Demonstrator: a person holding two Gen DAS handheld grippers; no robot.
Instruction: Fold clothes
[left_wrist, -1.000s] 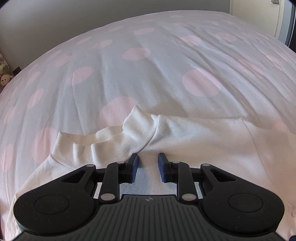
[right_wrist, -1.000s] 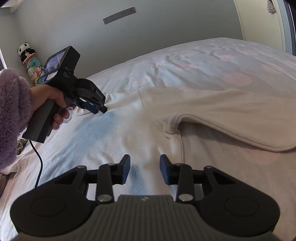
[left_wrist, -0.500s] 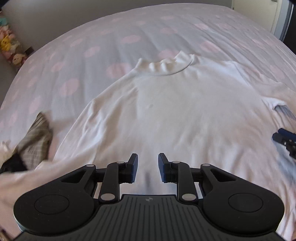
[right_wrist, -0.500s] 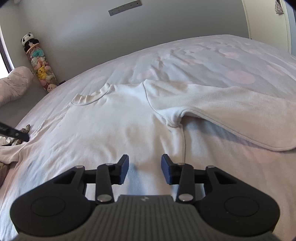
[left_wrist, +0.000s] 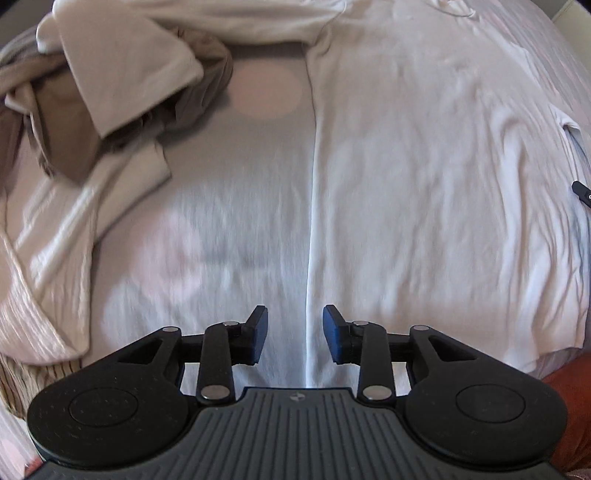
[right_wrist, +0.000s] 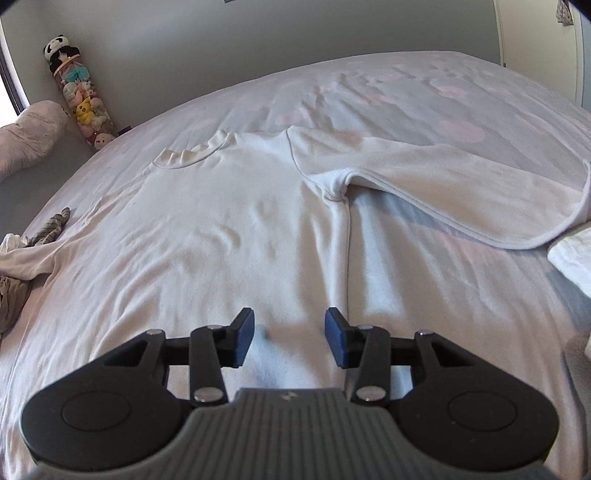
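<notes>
The shirt (right_wrist: 236, 229) lies flat and face-up on the bed (right_wrist: 406, 96), collar at 11 o'clock in the right wrist view, one sleeve (right_wrist: 443, 184) spread toward 2 o'clock. By my reading, spreading is done and the first fold is about to begin.

The left gripper (left_wrist: 294, 338) points straight down over the shirt's left side seam (left_wrist: 312, 184), jaws apart with nothing between them; they have just been opening. The right gripper (right_wrist: 289, 338) tilts down over the right seam near the hem, jaws likewise apart and empty, also just opening.

Next, each probably needs to drop and pinch a side edge. A pile (left_wrist: 110, 81) of other clothes sits at 10 o'clock in the left view.
</notes>
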